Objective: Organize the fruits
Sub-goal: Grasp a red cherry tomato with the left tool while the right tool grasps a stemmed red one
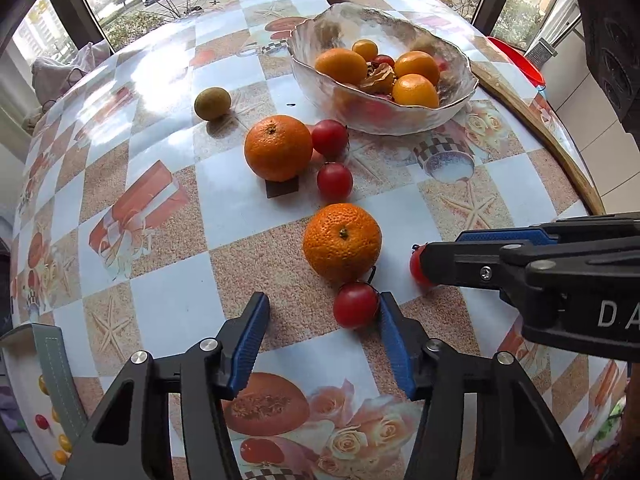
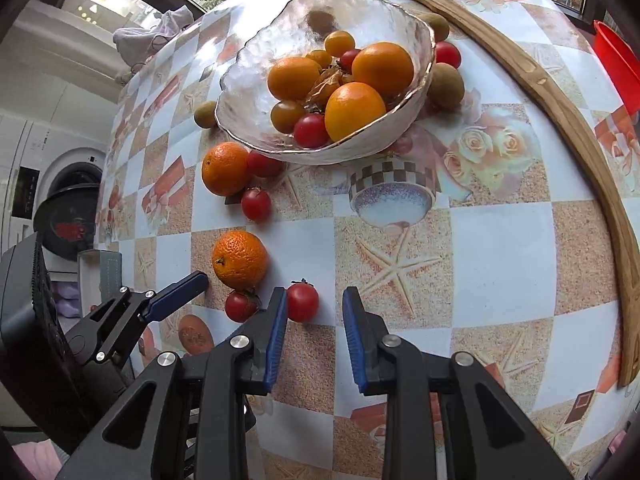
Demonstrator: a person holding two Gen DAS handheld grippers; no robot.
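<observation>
A glass bowl (image 1: 456, 100) (image 2: 248, 80) at the back of the table holds several oranges and small tomatoes. On the cloth lie two mandarins (image 1: 342, 242) (image 1: 278, 147) and several cherry tomatoes. My left gripper (image 1: 324, 308) is open; a tomato (image 1: 355, 304) (image 2: 240, 306) sits by its right finger, just inside the gap. My right gripper (image 2: 315, 300) is open; a tomato (image 2: 303, 301) (image 1: 418, 266) sits between its fingertips, against the left one. In the left wrist view the right gripper (image 1: 436, 264) half hides that tomato.
A green kiwi-like fruit (image 1: 212, 103) lies at the back left, and more green fruits (image 2: 446, 84) and a tomato (image 2: 447, 54) lie behind the bowl. A wooden rim (image 2: 568, 128) runs along the table's right edge, and a red bucket (image 2: 616, 68) stands beyond it.
</observation>
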